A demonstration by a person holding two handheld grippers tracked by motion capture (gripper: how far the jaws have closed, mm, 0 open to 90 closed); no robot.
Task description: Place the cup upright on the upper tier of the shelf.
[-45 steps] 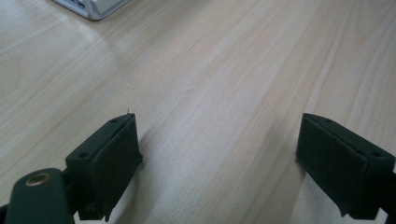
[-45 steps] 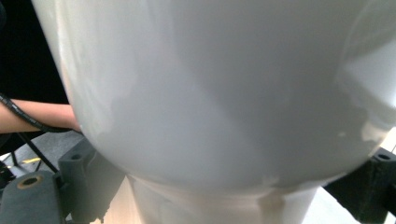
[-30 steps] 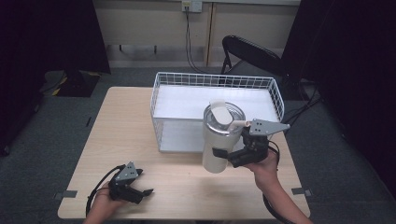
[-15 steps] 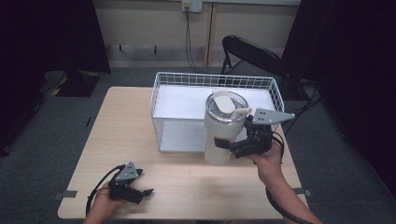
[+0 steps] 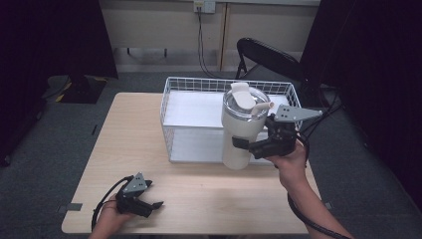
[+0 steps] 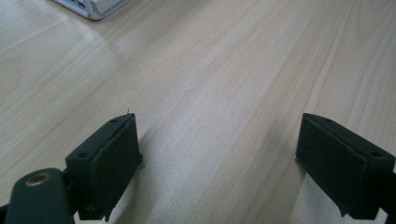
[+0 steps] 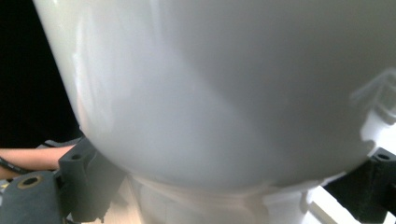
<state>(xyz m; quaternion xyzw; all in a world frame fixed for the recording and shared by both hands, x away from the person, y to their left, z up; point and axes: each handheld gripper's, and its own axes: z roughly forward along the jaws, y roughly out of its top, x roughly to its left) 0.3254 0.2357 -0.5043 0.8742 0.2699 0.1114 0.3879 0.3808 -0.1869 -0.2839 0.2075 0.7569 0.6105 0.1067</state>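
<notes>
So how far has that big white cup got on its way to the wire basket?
Picked up: the right gripper is clamped on the white tumbler, lifted off the table. In hand: it hangs at the front edge of the wire basket, not yet inside. Probably left: lowering it in and letting go. The left gripper rests open on the table.

White tumbler (image 5: 241,130) in the right tongs (image 5: 242,145), now farther right, nearer the wire basket (image 5: 169,107).

Overhead, facing forward across the table (image 5: 199,199); gripper cameras close along their jaws (left sharing that tabletop (image 6: 210,70)).
</notes>
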